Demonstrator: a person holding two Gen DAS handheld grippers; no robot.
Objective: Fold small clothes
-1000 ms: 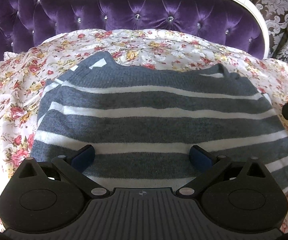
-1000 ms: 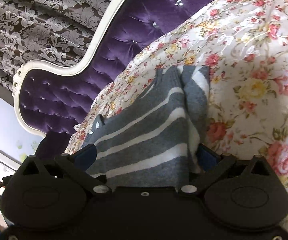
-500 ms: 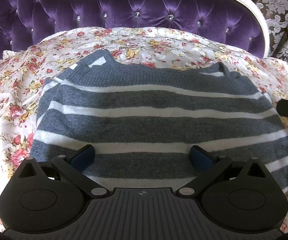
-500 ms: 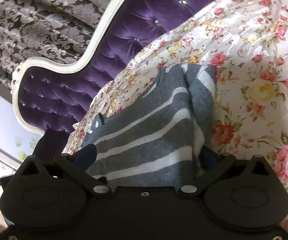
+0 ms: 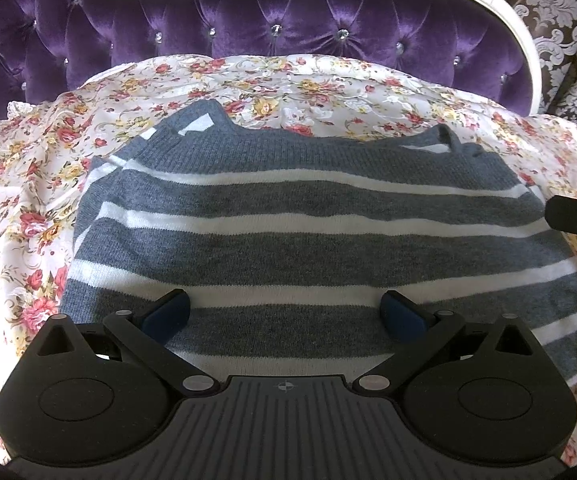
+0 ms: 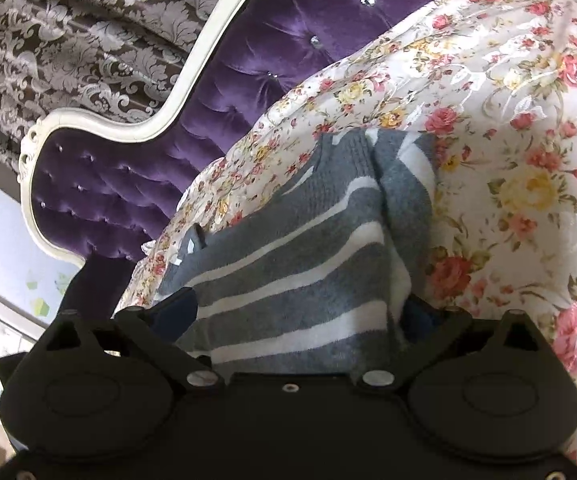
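1. Left wrist view: our left tongs [image 5: 284, 312] gape wide, empty, over the sweater [image 5: 288, 240] lying crosswise on the bed [image 5: 28, 184].
2. Our right tongs [image 6: 308, 312] are closing around its side edge, nearer.

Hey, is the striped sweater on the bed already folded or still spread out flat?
Partly folded. The striped sweater lies as a compact block on the floral sheet, no sleeves sticking out, and the right wrist view shows doubled layers along its edge.

Tufted purple headboard [image 5: 272, 20] (white-framed) stands before damask curtains [image 6: 68, 32]; floral bedspread [image 5: 288, 76] below.
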